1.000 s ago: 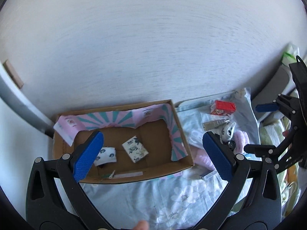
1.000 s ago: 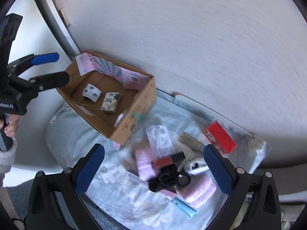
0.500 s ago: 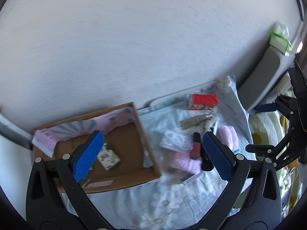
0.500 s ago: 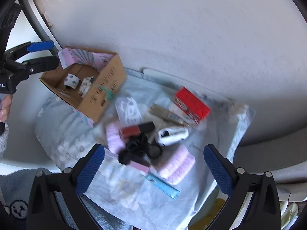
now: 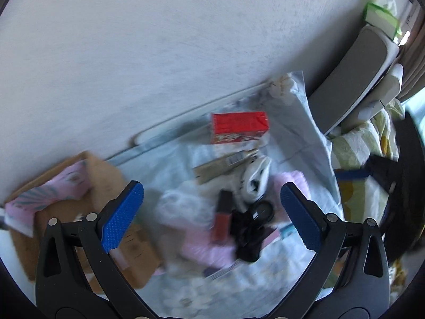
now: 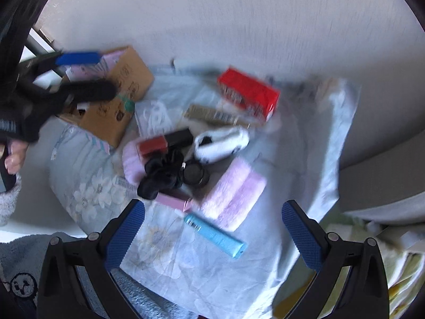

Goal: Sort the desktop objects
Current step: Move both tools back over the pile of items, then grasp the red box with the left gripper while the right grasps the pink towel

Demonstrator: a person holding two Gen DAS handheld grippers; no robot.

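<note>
Both wrist cameras looked down from above – left nearer the cardboard box [image 5: 106, 186], right farther right – sharing the red carton [image 5: 239, 126] [image 6: 248, 93] and clutter.

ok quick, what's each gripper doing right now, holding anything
Left gripper: open, holding nothing, above the clutter.
Right gripper: open, holding nothing, above the light blue tube.

Both views panned right off cardboard box [image 5: 87, 186]; left gripper [image 5: 211, 214] now over clutter pile, lipstick [image 5: 221, 218] between its open fingers.
</note>
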